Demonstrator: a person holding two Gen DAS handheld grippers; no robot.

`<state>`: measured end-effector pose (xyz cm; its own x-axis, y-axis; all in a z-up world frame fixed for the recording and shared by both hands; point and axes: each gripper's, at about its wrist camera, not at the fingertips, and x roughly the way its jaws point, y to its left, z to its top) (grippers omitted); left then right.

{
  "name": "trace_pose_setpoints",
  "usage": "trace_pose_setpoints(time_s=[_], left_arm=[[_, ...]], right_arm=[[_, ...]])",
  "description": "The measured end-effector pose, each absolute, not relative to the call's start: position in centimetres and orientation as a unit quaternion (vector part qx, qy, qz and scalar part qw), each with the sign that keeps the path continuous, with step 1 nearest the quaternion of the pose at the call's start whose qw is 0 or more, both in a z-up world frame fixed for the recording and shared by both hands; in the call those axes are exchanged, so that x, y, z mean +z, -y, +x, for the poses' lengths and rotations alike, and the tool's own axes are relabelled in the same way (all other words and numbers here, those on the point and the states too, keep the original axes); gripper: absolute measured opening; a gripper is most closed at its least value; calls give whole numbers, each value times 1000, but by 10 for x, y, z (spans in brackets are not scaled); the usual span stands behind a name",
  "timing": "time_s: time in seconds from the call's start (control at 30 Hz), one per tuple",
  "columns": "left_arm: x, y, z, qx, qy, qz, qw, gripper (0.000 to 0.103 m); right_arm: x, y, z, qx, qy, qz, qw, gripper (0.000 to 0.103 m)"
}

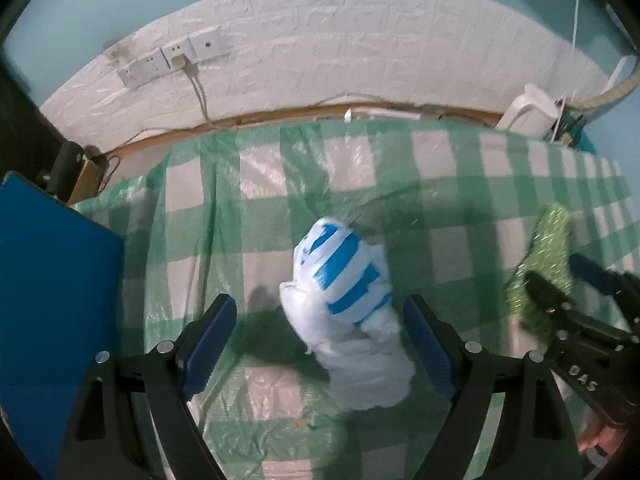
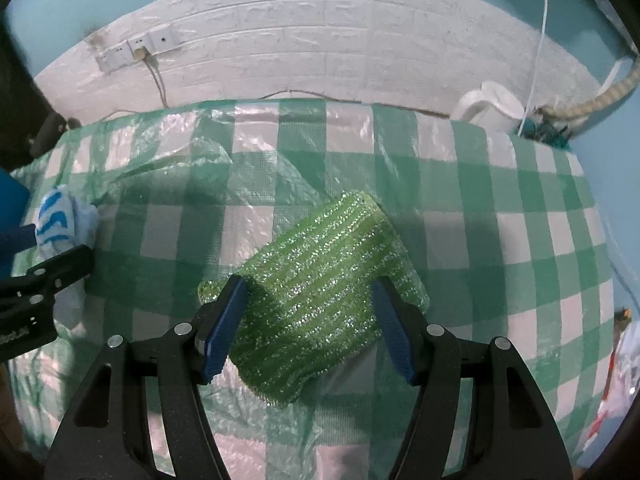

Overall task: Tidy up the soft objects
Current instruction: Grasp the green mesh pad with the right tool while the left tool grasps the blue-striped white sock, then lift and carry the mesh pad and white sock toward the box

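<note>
Left gripper [image 1: 320,344]: fingers spread wide, gripping nothing. White-and-blue cloth [image 1: 352,312] sits bunched between them, nearer the right finger, apparently touching neither pad; lies on the checked cover [image 1: 280,184]. Looks lined up for a pinch across the bundle.

Right gripper [image 2: 308,320]: fingers straddle the green sponge cloth [image 2: 320,284], both pads [image 2: 226,320] against its sides. The cloth bulges between them, so probably a light clamp; can't tell if it's lifted or resting.

Further out: blue board [image 1: 52,300] left of the left fingers, white jug [image 2: 492,112] far right by the wall.
</note>
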<state>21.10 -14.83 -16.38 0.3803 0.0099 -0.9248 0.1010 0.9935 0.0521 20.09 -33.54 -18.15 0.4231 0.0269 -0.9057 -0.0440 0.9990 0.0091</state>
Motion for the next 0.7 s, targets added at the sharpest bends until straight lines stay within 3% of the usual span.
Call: trace_pose_setpoints(time_s=[0.17,0.23,0.3,0.4,0.47,0.7], left_arm=[[-179,140,214,-21,-574,47,817,86],[-178,140,211,-27,-562,51,825,80],[-178,141,208,-30,-558,58,827,62],[-176,146,201,-33,-552,76,830,42],[-175,148,198,-35,-551,88,829,42],[-169,151,182,-51,-546,98,831,40]], right_arm=[[-182,332,198,19,-531,-19,847,65],[-182,332,197,21,-527,-17,849,65],[-182,331,195,21,-525,-14,851,60],[-180,324,192,32,-523,-21,852,39],[-180,318,191,39,-523,-29,851,24],[-175,311,180,57,-526,-18,848,16]])
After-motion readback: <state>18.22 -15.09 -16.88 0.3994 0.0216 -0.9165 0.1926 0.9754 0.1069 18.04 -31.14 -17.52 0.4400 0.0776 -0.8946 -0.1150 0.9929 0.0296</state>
